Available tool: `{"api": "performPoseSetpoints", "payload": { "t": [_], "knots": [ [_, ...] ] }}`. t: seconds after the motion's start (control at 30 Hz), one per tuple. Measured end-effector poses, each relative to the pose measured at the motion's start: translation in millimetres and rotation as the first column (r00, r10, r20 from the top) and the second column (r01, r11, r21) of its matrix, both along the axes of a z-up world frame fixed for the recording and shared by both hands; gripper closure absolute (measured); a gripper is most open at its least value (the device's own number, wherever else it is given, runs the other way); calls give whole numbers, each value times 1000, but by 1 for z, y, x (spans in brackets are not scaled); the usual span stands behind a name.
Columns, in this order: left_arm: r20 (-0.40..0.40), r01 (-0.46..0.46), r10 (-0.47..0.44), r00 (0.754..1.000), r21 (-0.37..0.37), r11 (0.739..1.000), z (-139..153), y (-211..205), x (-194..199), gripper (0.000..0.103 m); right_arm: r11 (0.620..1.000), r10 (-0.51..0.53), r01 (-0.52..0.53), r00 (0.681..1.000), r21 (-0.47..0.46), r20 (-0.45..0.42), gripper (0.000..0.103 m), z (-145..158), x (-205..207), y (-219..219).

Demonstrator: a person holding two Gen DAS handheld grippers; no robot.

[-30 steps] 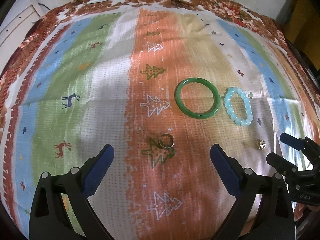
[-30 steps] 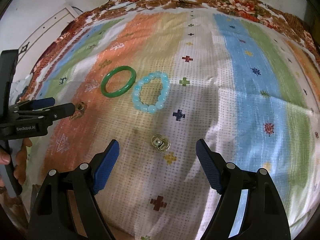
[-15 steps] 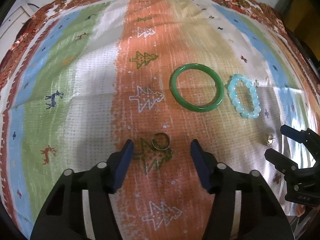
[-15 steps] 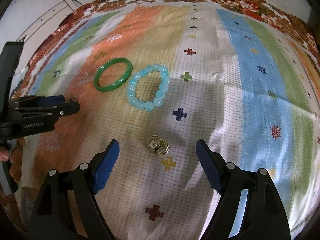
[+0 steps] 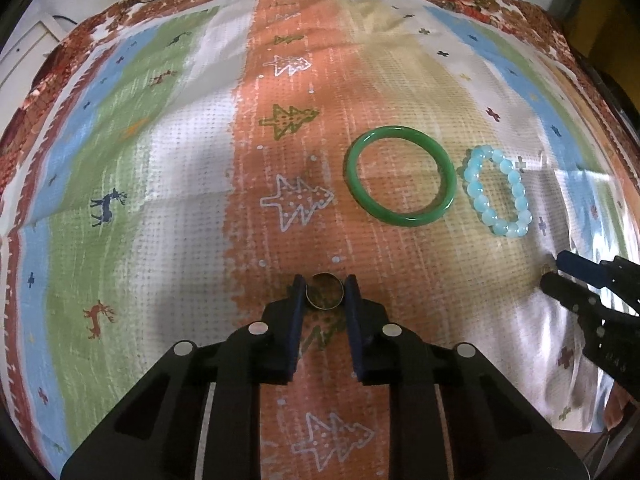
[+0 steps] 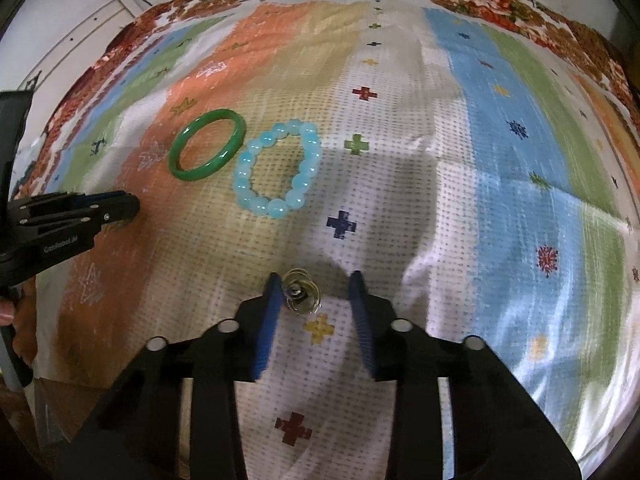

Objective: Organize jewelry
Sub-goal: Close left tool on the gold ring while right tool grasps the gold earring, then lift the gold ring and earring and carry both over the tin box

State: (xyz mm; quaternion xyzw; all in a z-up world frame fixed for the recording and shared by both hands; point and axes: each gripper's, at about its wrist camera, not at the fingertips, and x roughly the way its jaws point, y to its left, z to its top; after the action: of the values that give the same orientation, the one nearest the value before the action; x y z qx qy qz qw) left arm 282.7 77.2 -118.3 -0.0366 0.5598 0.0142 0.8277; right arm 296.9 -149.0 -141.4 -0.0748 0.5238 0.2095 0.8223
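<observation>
While I've got both claws down on the striped cloth (image 5: 168,184), here's how it sits. On the left, my left gripper (image 5: 325,294) is pinching the little metal ring (image 5: 325,291) across its width, both pads touching the band, right on the orange stripe near me. It's light and stiff but slick, so I'd say it could pop out sideways if I squeeze off-center. Gripping across the middle like this looks right to me.

Moving right, the green bangle (image 5: 401,176) and the blue bead bracelet (image 5: 498,192) lie side by side further away, close but not touching. Neither is in my way.

Far right, my right gripper (image 6: 314,300) is half-spread around the small gold wire piece (image 6: 301,294). The left pad looks to be against it, the other well apart, so nothing's pinched yet. It looks thin and bendy, so I'd close gently. The soft cloth underneath may bunch up.
</observation>
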Motion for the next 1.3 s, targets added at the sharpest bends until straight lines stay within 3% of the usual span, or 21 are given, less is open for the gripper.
{"api": "performPoseSetpoints", "payload": {
  "t": [0.2, 1.03, 1.3],
  "knots": [
    [-2, 11, -11, 1000, 0, 1000, 1, -3, -2, 84, 1000, 0, 0, 1000, 3, -2, 87, 0, 0, -1],
    [71, -29, 34, 997, -77, 997, 33, 0, -26, 84, 997, 17, -19, 999, 79, 28, 87, 30, -23, -8],
    [102, -20, 29, 994, -91, 996, 48, -6, -40, 84, 995, 43, -51, 994, 82, 96, 87, 49, -42, -7]
  ]
}}
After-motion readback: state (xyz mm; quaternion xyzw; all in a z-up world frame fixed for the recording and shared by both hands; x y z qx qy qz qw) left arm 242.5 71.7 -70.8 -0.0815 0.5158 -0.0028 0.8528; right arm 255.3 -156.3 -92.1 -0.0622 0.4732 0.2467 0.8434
